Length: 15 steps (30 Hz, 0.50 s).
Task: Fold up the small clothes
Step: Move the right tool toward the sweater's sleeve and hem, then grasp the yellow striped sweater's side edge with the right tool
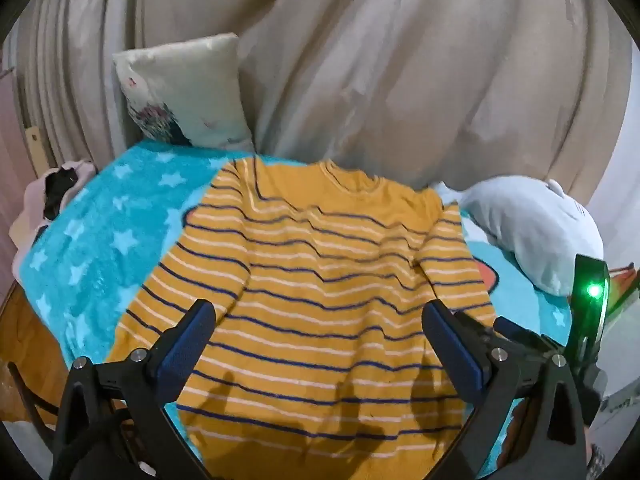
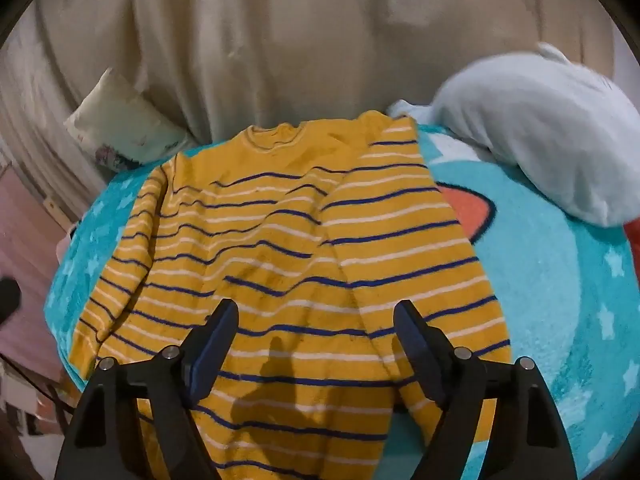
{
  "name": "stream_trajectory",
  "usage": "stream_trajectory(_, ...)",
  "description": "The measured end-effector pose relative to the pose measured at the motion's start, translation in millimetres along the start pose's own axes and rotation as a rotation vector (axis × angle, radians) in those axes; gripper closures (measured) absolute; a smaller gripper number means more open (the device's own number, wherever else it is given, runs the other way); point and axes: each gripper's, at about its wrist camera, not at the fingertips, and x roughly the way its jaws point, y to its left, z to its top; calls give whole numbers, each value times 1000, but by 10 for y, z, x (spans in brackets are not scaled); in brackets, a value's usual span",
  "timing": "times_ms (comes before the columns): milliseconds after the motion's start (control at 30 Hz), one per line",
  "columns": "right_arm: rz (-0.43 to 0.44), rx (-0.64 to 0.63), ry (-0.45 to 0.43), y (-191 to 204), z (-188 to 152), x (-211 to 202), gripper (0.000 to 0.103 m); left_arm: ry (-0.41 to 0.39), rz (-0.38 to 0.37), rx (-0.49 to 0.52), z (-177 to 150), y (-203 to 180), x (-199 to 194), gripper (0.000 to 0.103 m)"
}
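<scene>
A small yellow sweater [image 1: 312,280] with navy and white stripes lies flat on a turquoise star blanket [image 1: 100,240], collar at the far side, sleeves lying down along its sides. My left gripper [image 1: 318,312] hovers above the sweater's lower body, jaws wide apart, nothing between its blue pads. In the right wrist view the same sweater [image 2: 280,248] fills the middle, its right sleeve [image 2: 420,260] lying over the blanket [image 2: 560,300]. My right gripper [image 2: 316,314] stands open above the lower hem area, holding nothing. The other gripper's body with a green light [image 1: 594,291] shows at the right edge.
A cream cushion [image 1: 184,92] leans at the back left and a pale blue plush pillow [image 1: 532,232] lies at the back right, both against a beige curtain [image 1: 360,60]. A pink and black bundle [image 1: 60,192] sits off the blanket's left edge. An orange print [image 2: 468,208] marks the blanket.
</scene>
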Motion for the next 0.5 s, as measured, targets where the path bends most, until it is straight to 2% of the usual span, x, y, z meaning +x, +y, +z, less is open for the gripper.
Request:
stream_trajectory(33,18,9,12,-94,3,-7,21,5,-2,7,-26,-29,4,0)
stream_trajectory(133,-29,119,41,-491,-29,-6,27,15,-11,52,-73,-103,12,0)
stream_trajectory(200,-54,175,55,-744,-87,-39,29,8,-6,50,-82,-83,15,0)
stream_trajectory(333,-106,262,72,-1239,-280,-179,29,3,72,-24,-25,160,71,1)
stream_trajectory(500,-135,357,119,-1613,-576,-270,29,32,160,-136,-6,556,158,1)
